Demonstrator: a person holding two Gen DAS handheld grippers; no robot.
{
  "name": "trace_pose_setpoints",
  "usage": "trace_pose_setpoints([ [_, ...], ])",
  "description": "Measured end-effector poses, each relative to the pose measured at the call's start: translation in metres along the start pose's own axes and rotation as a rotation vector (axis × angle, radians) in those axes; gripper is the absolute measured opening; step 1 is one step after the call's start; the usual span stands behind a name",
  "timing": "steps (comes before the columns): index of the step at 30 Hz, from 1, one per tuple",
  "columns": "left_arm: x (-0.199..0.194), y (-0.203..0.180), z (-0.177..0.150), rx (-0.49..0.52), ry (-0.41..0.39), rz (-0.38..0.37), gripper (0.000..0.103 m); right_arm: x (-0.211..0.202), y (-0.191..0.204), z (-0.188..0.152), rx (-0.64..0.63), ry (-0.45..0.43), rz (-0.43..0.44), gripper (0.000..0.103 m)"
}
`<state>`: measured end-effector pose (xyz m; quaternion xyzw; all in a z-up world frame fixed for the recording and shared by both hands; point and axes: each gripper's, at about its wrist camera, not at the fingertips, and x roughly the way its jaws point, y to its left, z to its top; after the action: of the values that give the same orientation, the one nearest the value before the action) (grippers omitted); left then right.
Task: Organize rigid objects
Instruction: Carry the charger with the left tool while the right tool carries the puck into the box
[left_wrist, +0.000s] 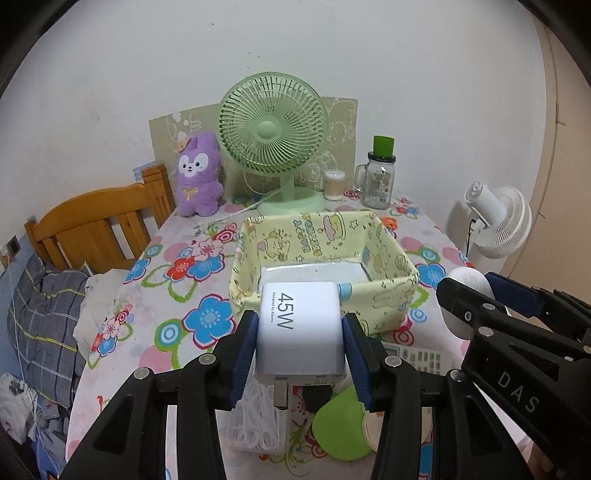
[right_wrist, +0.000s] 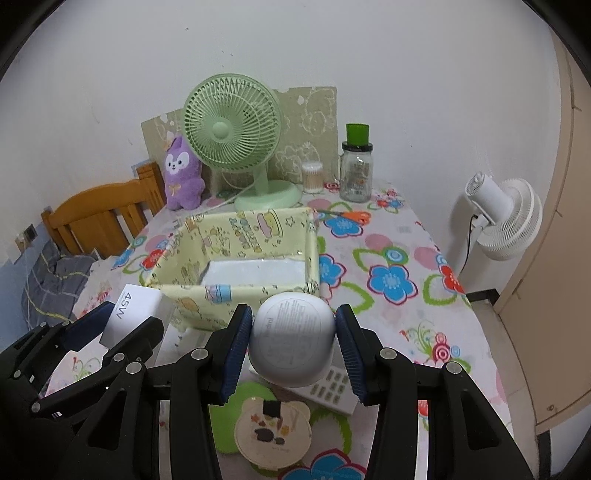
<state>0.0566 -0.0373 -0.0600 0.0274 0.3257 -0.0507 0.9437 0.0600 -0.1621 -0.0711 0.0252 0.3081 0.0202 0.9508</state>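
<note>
We've got the white charger pinched between the left gripper pads, raised just short of the near wall of the yellow fabric bin. Right gripper is closed on the rounded white case, also raised at the bin's near edge. Our call: carry each forward past the rim, lower toward the bin's floor, then release, one at a time so the tongs don't collide. Charger reads "45W"; the small print beside it is too fine to be sure of. Right tongs are marked "DAS".

green fan, purple plush, glass jar
</note>
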Motion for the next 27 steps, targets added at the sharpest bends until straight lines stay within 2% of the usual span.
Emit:
trace_pose_setpoints([
  [13, 0.013, -0.001, 0.018, 0.008, -0.005, -0.018, 0.048, 0.007, 0.016, 0.024, -0.035, -0.019, 0.027, 0.050],
  [27, 0.039, 0.002, 0.040, 0.019, -0.024, 0.008, 0.048, 0.032, 0.023, 0.047, -0.051, -0.037, 0.019, 0.050],
])
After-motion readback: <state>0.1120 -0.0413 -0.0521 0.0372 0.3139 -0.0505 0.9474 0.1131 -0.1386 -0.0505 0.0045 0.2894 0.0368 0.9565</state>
